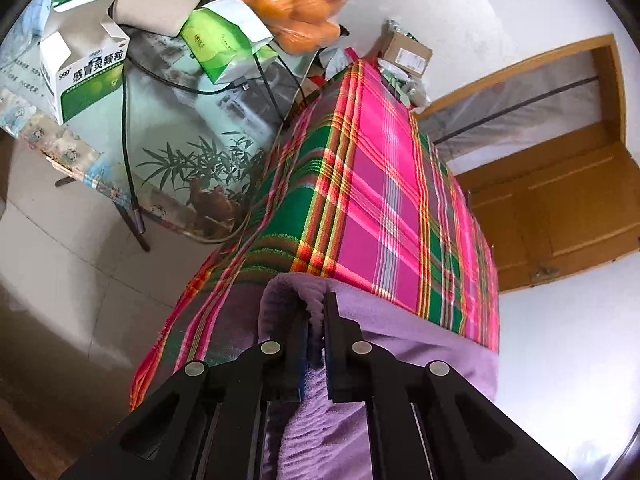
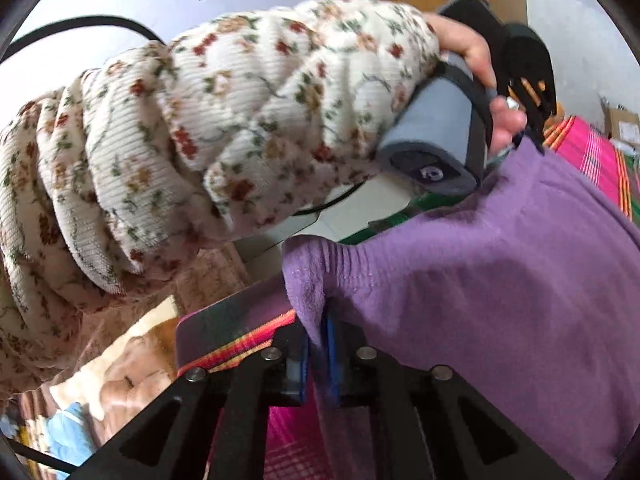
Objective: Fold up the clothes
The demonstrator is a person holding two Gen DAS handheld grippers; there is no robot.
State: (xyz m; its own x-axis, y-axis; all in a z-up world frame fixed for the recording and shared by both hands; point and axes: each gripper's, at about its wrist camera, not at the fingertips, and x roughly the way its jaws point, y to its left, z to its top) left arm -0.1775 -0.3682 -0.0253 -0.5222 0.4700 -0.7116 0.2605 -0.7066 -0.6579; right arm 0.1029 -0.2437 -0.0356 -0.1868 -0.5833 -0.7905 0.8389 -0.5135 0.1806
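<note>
Both grippers clamped the purple garment (image 1: 400,332): left gripper (image 1: 316,312) jaws pinched a folded edge, right gripper (image 2: 318,334) jaws its ribbed hem. Garment hung over the plaid cloth (image 1: 380,184); lower part cut off. Floral sleeve (image 2: 208,120) blurred.

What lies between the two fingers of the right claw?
In the right wrist view, a pinched fold of the purple garment lies between the fingers of the right claw.
</note>
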